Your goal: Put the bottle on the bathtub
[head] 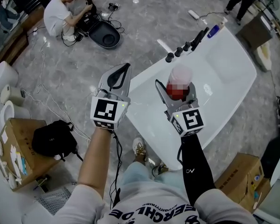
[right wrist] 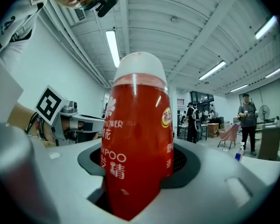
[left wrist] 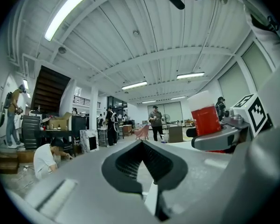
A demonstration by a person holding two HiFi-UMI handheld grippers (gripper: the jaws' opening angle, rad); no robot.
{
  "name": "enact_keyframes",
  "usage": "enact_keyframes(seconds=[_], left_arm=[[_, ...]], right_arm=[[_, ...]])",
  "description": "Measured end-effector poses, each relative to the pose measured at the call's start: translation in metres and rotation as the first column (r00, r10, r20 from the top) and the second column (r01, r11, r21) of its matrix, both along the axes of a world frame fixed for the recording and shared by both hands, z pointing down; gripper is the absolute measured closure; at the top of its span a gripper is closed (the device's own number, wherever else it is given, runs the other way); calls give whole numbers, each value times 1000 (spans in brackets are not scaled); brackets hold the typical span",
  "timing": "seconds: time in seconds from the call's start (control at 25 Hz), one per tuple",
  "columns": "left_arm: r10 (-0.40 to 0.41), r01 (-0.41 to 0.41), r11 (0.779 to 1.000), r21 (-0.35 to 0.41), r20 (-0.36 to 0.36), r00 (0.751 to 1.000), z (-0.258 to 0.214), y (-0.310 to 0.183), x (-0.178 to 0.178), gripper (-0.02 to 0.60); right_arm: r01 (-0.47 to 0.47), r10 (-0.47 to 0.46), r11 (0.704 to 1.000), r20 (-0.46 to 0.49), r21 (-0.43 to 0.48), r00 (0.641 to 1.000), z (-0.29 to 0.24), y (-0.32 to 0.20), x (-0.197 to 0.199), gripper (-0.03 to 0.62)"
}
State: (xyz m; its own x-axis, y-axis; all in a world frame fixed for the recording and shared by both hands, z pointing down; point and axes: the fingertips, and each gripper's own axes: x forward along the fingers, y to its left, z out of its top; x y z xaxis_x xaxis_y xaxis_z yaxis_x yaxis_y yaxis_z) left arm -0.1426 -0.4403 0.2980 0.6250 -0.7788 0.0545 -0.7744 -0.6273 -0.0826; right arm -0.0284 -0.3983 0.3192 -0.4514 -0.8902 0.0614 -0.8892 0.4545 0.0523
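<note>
The bottle (head: 179, 78) is red with a white cap, and my right gripper (head: 177, 90) is shut on its body, holding it upright above the near part of the white bathtub (head: 224, 71). In the right gripper view the bottle (right wrist: 137, 139) fills the middle, with both jaws pressed against its sides. My left gripper (head: 127, 67) hovers left of the tub's near-left rim, shut with nothing in it, its tips meeting (left wrist: 141, 143). From the left gripper view the bottle (left wrist: 206, 118) shows at the right.
Black tap knobs (head: 182, 49) and a blue bottle (head: 214, 31) stand on the tub's far rim. A person (head: 60, 13) crouches by a black case at the upper left. Cardboard boxes (head: 18, 153), a black bag (head: 53, 139) and floor cables lie left; another box (head: 242, 176) is lower right.
</note>
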Motion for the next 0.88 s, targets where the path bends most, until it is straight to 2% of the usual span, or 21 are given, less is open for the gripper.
enact_keyframes(seconds=[0.16,0.4,0.56,0.72,0.88], left_arm=[[17,-17,1000,18,6,1000,25,-15,5,581],[60,-64,995,70,60,996,74,-40,16,581],[70,-74,995,67,68,995,120,-54,26,581],[71,-75,996,56,60,996,165,-61,30,581],[40,-40,999,15,9,999,206,-66,23,581]], right_arm=[[18,-18,1000,1,25,1000,23,-22,-4,290],[50,-51,998,30,48,998,70,-51,-9,290],[85,-86,995,28,51,996,114,-70,-13,290],[106,-108,993,49,49,993,157,-88,-17,290],[139,-140,990,41,35,989,202,-99,-22,290]])
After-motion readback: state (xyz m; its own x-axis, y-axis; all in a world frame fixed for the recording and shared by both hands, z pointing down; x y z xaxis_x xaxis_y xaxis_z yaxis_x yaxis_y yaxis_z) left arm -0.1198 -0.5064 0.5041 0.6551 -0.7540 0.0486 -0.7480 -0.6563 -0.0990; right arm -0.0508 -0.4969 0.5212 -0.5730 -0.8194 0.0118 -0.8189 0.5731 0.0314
